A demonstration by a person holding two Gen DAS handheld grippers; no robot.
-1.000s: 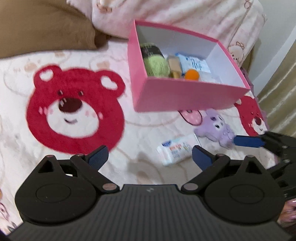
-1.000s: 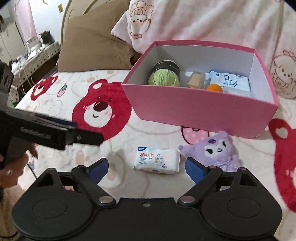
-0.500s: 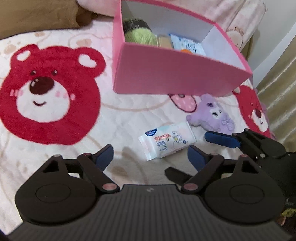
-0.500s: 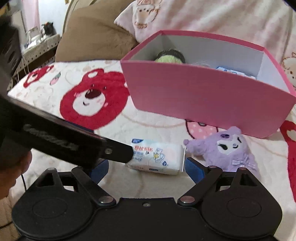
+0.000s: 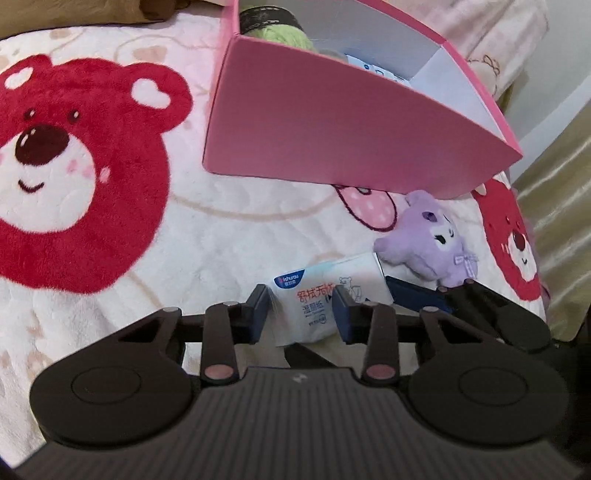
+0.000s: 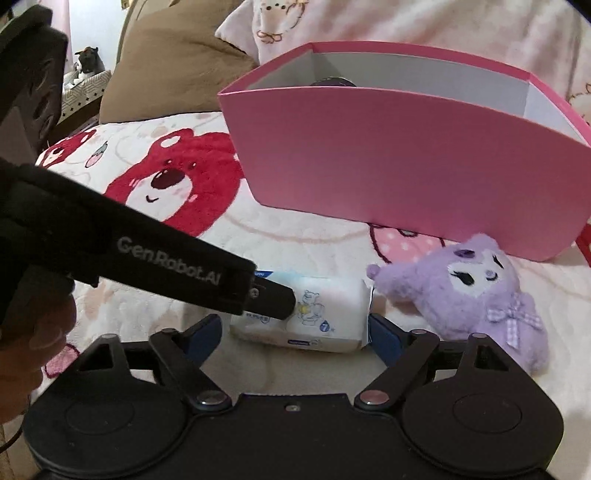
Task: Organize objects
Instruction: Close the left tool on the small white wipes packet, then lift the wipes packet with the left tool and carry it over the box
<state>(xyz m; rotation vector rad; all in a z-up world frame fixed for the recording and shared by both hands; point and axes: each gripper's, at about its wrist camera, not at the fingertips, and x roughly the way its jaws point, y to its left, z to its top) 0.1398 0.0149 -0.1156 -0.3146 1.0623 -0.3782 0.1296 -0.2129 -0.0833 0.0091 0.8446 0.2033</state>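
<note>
A white wet-wipes pack lies on the bear-print blanket in front of the pink box. My left gripper has narrowed around one end of the pack, its pads touching or nearly touching it. The left gripper also shows in the right wrist view lying across the pack. My right gripper is open, its fingers straddling the pack's ends. A purple plush toy lies right of the pack; it also shows in the left wrist view. The box holds green yarn and other items.
The blanket with red bear faces covers the bed. A brown pillow and a pink patterned quilt lie behind the box. A gold curtain hangs at the right edge of the bed.
Both grippers moved down and forward to the wipes pack. My left gripper's jaws closed from wide open to around the pack's end.
</note>
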